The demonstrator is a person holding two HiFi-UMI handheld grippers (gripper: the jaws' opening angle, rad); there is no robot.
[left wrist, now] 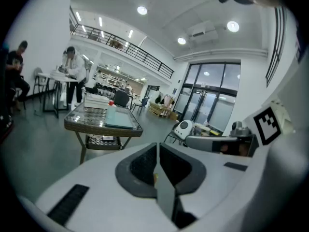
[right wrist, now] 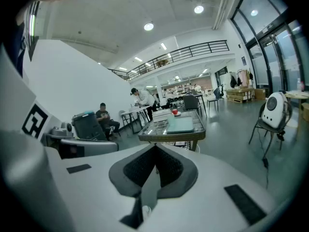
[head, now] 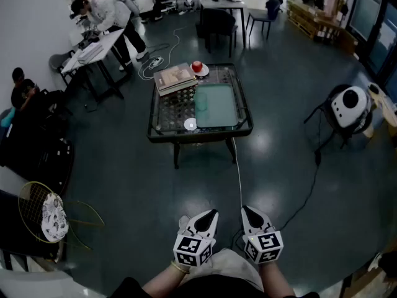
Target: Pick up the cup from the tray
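Head view: cup (head: pixel 202 102) stands inside tray (head: pixel 223 109), left side.

A large open-plan lab or shared workspace is indicated. A dark polished floor (head: pixel 124 185) is spread across a tall hall, and a loose cable (head: pixel 239 172) is trailed over it. At 10 o'clock in the head view, a white work table (head: pixel 93 48) is leaned over by a standing person (head: pixel 105 11), and at 9 o'clock another person (head: pixel 25 95) is seated. Wooden pallets (head: pixel 313 18) are stacked at 1 o'clock, and a desk (head: pixel 224 0) with dark chairs is set at 12 o'clock. In the left gripper view, a railed mezzanine gallery (left wrist: pixel 130 45), recessed ceiling lights (left wrist: pixel 141 10) and a floor-to-ceiling glazed wall (left wrist: pixel 207 95) are seen.
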